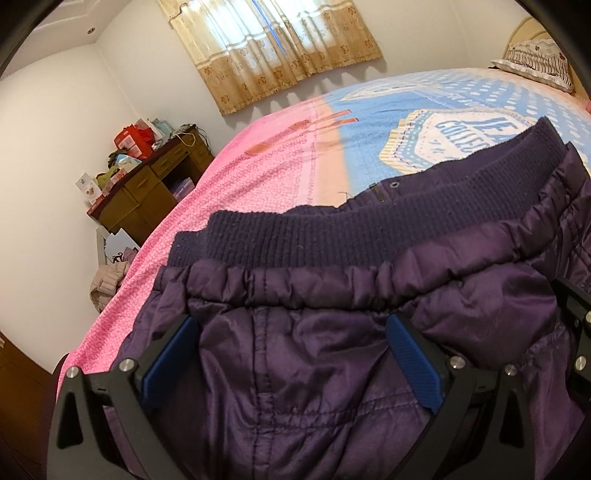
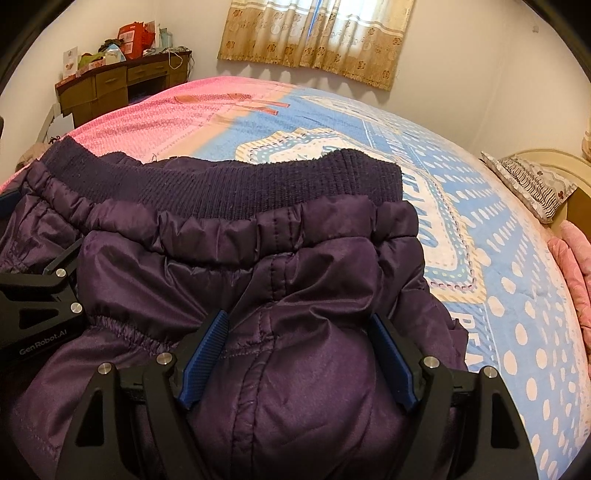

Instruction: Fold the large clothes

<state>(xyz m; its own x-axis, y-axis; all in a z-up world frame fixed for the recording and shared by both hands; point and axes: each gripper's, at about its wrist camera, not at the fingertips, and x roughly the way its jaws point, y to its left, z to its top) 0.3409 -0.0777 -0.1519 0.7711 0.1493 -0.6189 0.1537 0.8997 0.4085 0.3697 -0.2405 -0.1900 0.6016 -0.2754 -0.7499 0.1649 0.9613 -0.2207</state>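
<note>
Both hand-held grippers (image 1: 291,354) (image 2: 297,354) spread apart, purple jacket (image 2: 295,258) bunched between their pads.

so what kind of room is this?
A bedroom, most likely: a bed with a blue and pink cover and a pillow, a curtained window, and a cluttered wooden desk.

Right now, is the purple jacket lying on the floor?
No, the purple jacket lies on the bed, on its blue dotted and pink cover, in the right wrist view.
</note>
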